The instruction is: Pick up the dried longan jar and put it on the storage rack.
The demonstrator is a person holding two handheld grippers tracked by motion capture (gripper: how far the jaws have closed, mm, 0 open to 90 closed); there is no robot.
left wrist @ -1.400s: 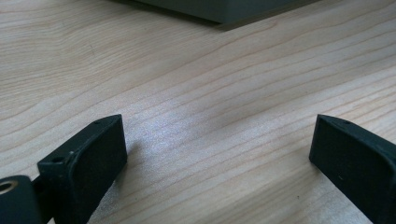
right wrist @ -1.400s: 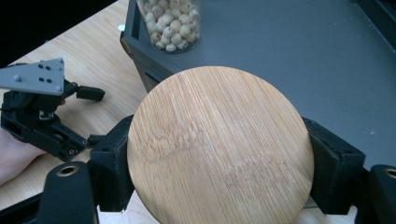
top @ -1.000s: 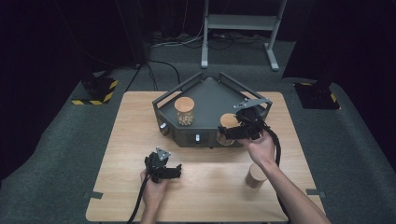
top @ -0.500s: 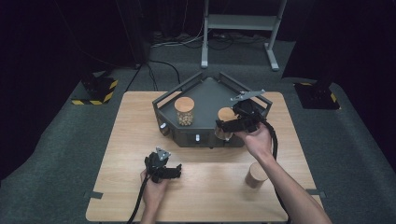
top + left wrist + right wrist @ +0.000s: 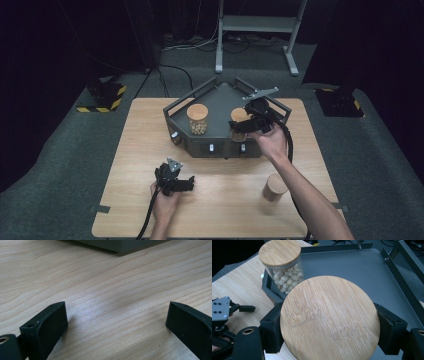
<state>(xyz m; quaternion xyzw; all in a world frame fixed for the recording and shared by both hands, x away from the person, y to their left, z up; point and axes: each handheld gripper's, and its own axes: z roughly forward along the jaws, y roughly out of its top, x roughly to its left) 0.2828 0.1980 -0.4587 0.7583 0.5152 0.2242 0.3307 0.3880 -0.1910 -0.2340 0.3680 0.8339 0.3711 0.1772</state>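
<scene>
Right tongs (image 5: 246, 125) clamped on a wooden-lidded jar (image 5: 239, 116) over the grey tray (image 5: 220, 97), at 1 o'clock from worktop (image 5: 130, 150) centre; left tongs (image 5: 186, 183) resting at 7 o'clock. Second jar (image 5: 197, 118) already in tray, wooden cylinder (image 5: 274, 187) waiting at 4 o'clock. Left gripper view: spread wide, empty, over bare wood. Right gripper view: closed on both sides of the lid (image 5: 329, 317). Probably midway, cylinder left.
</scene>
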